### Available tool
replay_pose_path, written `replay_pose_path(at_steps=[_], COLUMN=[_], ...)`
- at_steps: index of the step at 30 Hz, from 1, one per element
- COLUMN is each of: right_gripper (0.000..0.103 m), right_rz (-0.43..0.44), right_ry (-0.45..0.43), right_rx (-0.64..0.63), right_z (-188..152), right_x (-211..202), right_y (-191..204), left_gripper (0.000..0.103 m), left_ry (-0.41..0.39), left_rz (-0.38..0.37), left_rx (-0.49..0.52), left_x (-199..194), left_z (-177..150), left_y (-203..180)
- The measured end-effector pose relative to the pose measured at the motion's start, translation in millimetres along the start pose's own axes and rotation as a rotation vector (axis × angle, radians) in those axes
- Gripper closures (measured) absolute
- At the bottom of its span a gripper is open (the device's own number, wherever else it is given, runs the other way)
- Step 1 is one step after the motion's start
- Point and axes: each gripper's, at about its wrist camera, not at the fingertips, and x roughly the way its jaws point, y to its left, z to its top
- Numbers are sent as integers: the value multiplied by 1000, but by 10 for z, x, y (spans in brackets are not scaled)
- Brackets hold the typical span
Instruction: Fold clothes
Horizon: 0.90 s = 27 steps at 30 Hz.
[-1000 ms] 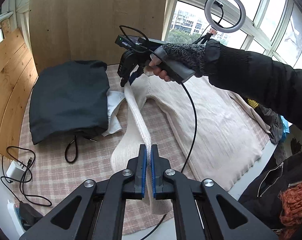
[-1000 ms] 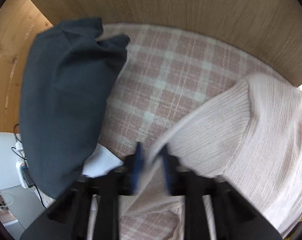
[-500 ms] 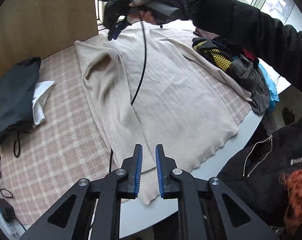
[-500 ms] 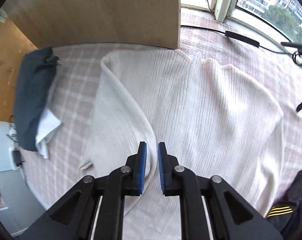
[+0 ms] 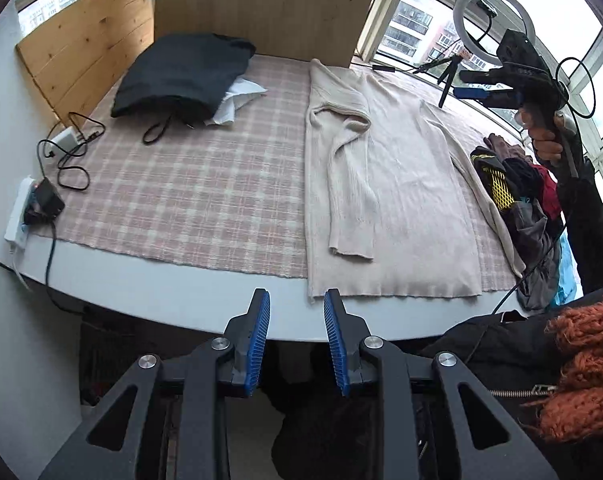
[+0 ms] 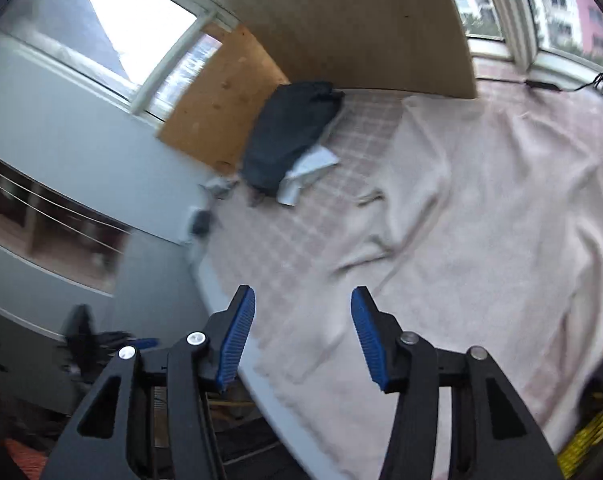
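The cream ribbed sweater (image 5: 397, 184) was laid flat at the centre right of the left wrist frame, one sleeve folded over its body, its hem lying along the table's near edge (image 5: 173, 284). The left gripper (image 5: 295, 338) was held off that edge, jaws opening with nothing between them. The right gripper (image 6: 303, 332) was opening wider, also empty. Bare checked cloth (image 5: 189, 184) was left at centre left, bounded by a dark folded garment (image 5: 181, 74) at upper left.
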Motion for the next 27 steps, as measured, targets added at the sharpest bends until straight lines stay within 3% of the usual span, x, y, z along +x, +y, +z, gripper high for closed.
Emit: replay_pose_path(at_steps=[6, 10, 14, 16, 18, 21, 24, 25, 27], right_gripper=[53, 53, 53, 53, 53, 53, 55, 65, 96], right_rz=[-214, -199, -311, -380, -442, -435, -473, -486, -457], right_ry=[63, 86, 139, 180, 240, 326, 346, 352, 357], right_rx=[-8, -51, -213, -274, -310, -304, -322, -327, -287], right_z=[199, 525, 826, 940, 1041, 1128, 1162, 1169, 1213], right_x=[733, 1071, 1486, 1729, 1969, 2220, 2334, 2366, 2360], right_y=[-387, -335, -93, -49, -75, -205, -289, -317, -396], left_gripper=[75, 75, 75, 80, 95, 97, 97, 97, 97], left_ry=[54, 111, 106, 81, 69, 62, 44, 38, 25], left_rz=[1, 55, 76, 92, 83, 40, 3, -4, -20], left_rx=[89, 132, 141, 140, 122, 87, 78, 79, 79], left_x=[1216, 1744, 1889, 1883, 1862, 1811, 1715, 1672, 1552], left_z=[267, 339, 289, 262, 249, 222, 195, 189, 178], left_y=[-453, -587, -659, -679, -668, -639, -649, -661, -690])
